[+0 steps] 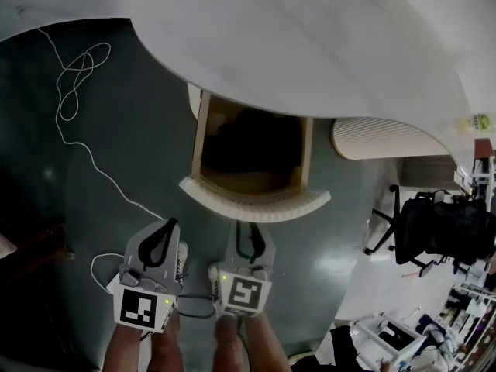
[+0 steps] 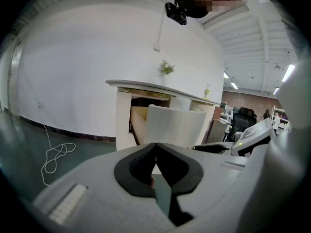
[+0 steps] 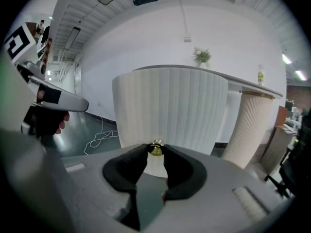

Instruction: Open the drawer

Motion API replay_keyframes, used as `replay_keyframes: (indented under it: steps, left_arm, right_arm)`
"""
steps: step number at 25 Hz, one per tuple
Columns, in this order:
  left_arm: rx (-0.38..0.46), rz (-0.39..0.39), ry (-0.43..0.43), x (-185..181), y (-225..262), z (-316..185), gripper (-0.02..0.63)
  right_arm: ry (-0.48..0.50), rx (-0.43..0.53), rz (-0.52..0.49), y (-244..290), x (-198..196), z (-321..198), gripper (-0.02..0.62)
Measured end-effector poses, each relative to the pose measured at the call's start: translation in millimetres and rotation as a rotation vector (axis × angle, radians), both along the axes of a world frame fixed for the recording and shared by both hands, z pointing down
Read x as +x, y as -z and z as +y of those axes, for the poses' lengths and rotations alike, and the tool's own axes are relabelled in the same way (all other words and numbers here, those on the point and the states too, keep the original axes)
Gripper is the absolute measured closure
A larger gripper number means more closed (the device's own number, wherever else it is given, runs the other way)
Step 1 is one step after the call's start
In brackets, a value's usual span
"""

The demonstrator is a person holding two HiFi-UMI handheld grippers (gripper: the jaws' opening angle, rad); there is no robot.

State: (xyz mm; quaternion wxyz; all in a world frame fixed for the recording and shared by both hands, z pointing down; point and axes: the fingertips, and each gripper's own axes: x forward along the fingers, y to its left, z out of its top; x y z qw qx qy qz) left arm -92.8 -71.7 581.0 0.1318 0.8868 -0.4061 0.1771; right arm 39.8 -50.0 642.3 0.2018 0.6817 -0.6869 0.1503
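Most of the drawer stands out from under the table, right gripper clamped on its knob, left gripper closed, empty; little pulling remains.

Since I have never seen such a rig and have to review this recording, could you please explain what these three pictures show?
There is no robot here: a person holds a two-jaw gripper in each hand. The head view comes from a camera on the person's head and looks steeply down. There the left gripper and the right gripper point at a drawer that stands open under a white table top. The other two pictures come from cameras riding on the grippers, each looking along its own jaws. In the right gripper view the jaws are closed on the drawer's small brass knob. In the left gripper view the jaws are together with nothing between them. On the table top stands a small plant. A white cable lies on the floor.
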Motion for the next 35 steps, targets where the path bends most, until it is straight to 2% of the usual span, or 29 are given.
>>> replay_keyframes:
  steps: [11, 14, 18, 26, 32, 35]
  left_arm:
    - [0.000, -0.013, -0.002, -0.2, 12.7, 10.1, 0.595]
    - [0.014, -0.008, 0.002, -2.3, 21.6, 10.9, 0.595]
    - [0.028, -0.012, -0.001, -2.7, 37.6, 13.3, 0.595]
    - [0.079, 0.025, 0.034, 2.8, 107.7, 11.9, 0.595]
    - [0.120, 0.025, 0.041, 6.2, 175.4, 12.7, 0.595]
    - [0.156, 0.051, 0.058, 6.5, 212.8, 11.5, 0.595]
  right_arm:
    - [0.008, -0.022, -0.017, 0.7, -0.6, 3.6, 0.482]
    - [0.024, -0.018, -0.053, 3.0, -1.8, 5.9, 0.453]
    - [0.044, -0.020, -0.041, 20.3, -3.6, 13.2, 0.451]
    - [0.072, 0.016, -0.043, 96.5, -1.5, 20.9, 0.451]
    - [0.092, 0.096, -0.036, 180.2, 8.1, 13.6, 0.451]
    - [0.099, 0.134, -0.027, 222.9, 12.5, 9.6, 0.451]
